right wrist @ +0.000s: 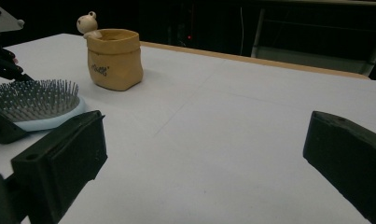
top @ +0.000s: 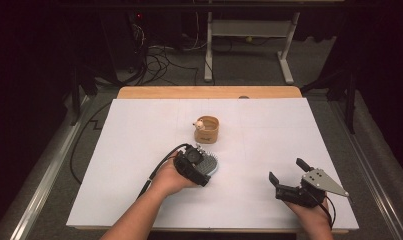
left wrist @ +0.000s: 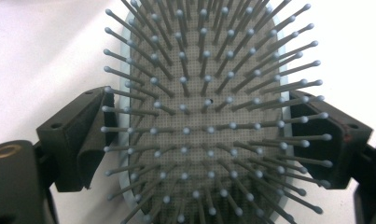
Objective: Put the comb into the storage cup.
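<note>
Paddle hairbrush (left wrist: 204,116) light, rigid rim, springy bristles; left hand-held gripper (left wrist: 199,140) jaws straddle its head, seemingly clamped; right hand-held gripper (right wrist: 199,154) wide open, empty.

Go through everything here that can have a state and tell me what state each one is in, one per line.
Hairbrush: lying on the table, bristles up, between the left tool's jaws.
Left tool: jaws standing either side of the brush head; I cannot tell whether they press on it.
Right tool: open, nothing between the jaws.
Yellow pot: upright on the table, open at the top, small figure on its rim.
</note>
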A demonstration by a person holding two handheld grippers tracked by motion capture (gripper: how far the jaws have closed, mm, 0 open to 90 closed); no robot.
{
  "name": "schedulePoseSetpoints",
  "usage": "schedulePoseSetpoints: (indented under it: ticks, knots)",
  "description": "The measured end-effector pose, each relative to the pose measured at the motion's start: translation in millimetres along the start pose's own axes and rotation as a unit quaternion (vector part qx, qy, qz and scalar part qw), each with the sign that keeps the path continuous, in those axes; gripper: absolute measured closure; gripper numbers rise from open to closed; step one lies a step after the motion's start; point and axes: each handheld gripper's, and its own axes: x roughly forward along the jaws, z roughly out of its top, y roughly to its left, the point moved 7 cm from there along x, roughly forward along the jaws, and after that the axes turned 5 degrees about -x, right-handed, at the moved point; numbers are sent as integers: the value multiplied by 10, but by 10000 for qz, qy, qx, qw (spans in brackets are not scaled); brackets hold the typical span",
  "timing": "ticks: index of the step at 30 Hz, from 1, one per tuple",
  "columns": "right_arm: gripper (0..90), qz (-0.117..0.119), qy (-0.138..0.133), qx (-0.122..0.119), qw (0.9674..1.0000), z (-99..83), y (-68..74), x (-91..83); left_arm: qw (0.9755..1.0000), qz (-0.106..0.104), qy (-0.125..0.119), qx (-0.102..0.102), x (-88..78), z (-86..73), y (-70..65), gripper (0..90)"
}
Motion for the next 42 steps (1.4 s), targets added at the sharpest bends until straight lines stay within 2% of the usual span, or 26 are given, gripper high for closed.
schedulePoseSetpoints:
  ticks: [6,26,38,42]
  knots:
    - [0,-1,2,3,10000,0,3,1,9999,95,67,37,1,3,-25,198]
    - [0,15,-24,4,10000,4,4,-3,9999,150,12,36,-11,0,-31,208]
    - [0,4,-27,24,10000,4,-6,-12,9998,56,-100,164,-68,1,-45,209]
    - [0,7,-32,27,10000,5,-3,-13,9993,-109,-334,131,-175,46,-55,209]
